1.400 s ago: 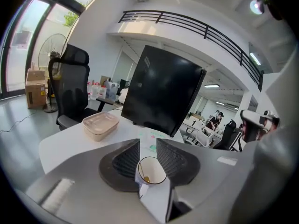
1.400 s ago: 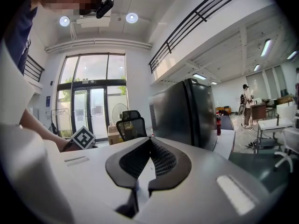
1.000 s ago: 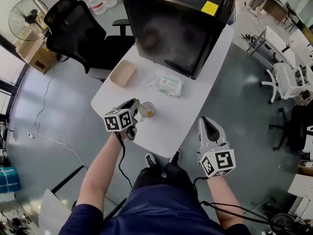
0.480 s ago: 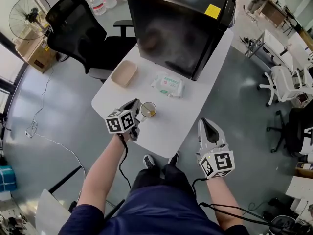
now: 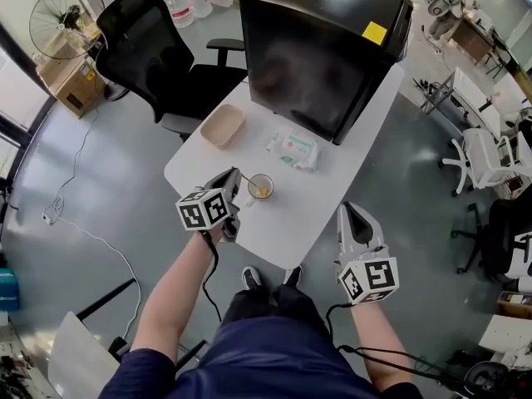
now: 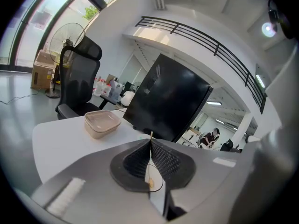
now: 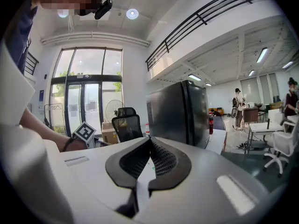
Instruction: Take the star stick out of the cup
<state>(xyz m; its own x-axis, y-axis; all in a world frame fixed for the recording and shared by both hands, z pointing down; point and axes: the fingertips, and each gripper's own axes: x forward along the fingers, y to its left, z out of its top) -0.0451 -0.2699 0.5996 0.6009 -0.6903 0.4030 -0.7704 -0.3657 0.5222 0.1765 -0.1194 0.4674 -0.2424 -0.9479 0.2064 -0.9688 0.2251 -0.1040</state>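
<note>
Two claws are in view, but only the left claw point(image 6: 150, 143) has work. Its jaws are pressed together on the thin shaft of the star stick point(image 5: 262, 191), whose top end pokes up just past the tips. The yellow star end sits down inside the clear cup point(image 5: 271, 180), near the front edge of the white surface point(image 5: 307, 202). To lift it well, I judge the pull should follow the shaft's own slant, up and back toward the person, so the star clears the rim without hooking it. The cup looks light and nothing steadies it, so a sideways drag could tip or slide it. The stick is very thin, so even pressure matters. The left forearm reaches forward from the body, with the claw angled down at the cup from its near-left side. The right claw point(image 7: 149, 141), jaws closed on nothing, hangs beyond the surface's near-right edge, pointing forward and well apart from the cup.
</note>
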